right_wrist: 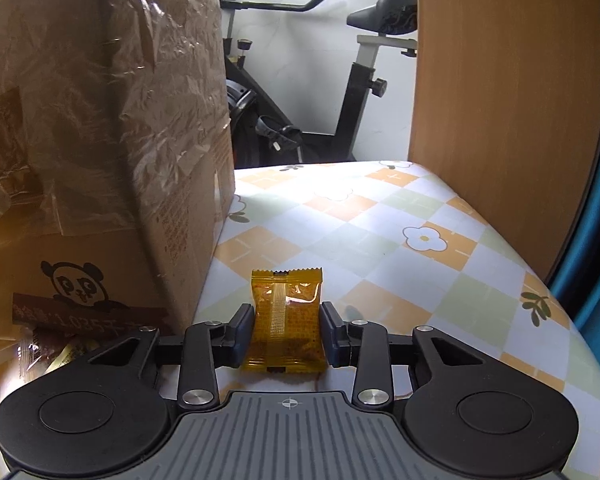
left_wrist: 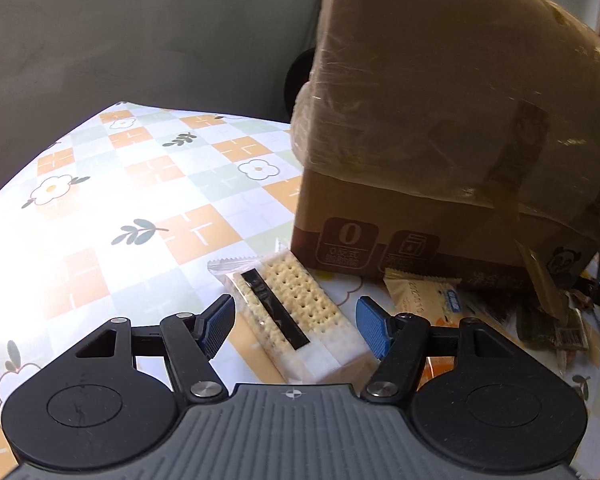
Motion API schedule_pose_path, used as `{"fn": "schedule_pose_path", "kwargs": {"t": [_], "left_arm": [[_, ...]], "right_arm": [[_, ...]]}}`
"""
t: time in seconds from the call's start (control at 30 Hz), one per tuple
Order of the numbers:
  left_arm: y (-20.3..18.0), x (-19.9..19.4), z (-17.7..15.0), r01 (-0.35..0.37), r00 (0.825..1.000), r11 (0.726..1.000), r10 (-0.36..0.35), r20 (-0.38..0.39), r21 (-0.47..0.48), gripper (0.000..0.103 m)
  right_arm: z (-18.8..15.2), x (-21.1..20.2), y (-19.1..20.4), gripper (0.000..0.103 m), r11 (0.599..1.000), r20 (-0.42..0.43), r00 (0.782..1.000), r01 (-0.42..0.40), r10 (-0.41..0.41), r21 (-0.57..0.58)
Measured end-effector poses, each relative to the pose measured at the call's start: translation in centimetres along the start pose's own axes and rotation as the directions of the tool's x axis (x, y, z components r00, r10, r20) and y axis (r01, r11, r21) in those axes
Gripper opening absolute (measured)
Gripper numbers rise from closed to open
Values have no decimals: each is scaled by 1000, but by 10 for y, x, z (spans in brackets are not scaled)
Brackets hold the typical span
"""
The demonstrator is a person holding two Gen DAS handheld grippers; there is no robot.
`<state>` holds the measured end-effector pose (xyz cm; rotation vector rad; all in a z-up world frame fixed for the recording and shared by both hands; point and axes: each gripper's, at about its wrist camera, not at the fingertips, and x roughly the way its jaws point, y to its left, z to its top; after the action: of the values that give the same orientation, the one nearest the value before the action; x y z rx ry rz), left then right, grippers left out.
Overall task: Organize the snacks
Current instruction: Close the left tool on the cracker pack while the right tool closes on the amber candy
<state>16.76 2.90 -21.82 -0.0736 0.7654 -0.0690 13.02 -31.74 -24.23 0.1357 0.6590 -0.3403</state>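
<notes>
Left wrist view: the left gripper (left_wrist: 296,326) stands with jaws apart around a clear cracker pack (left_wrist: 296,316) lying on the flowered tablecloth (left_wrist: 140,184), pads not touching it; behind stands a cardboard box (left_wrist: 440,140). The right gripper (right_wrist: 286,330) is clamped on an orange snack packet (right_wrist: 286,320) beside the box.

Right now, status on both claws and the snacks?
Left claw open, straddling cracker pack. Right claw closed on orange packet, still on table. Box close beside, not blocking.
</notes>
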Motion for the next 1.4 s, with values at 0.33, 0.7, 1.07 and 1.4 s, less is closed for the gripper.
{"fn": "schedule_pose_path", "kwargs": {"t": [0.33,0.7,1.07,1.4], "left_arm": [[-1,31,14,-97,995,992,95,-27,-75,70],[-1,2,-9,-75,997,997,74,-11,-35,57],[7,0,-18,-62,998,997,62,3,-44,57],[0,-9,-27,-79,997,997,78,11,19,57]], "right_arm": [[2,3,-1,32,1000,-11,1000,-3,3,-5],[1,3,-2,33,1000,-11,1000,-9,9,6],[3,8,0,38,1000,-33,999,-20,20,-9],[1,3,-1,32,1000,-7,1000,-24,24,8]]}}
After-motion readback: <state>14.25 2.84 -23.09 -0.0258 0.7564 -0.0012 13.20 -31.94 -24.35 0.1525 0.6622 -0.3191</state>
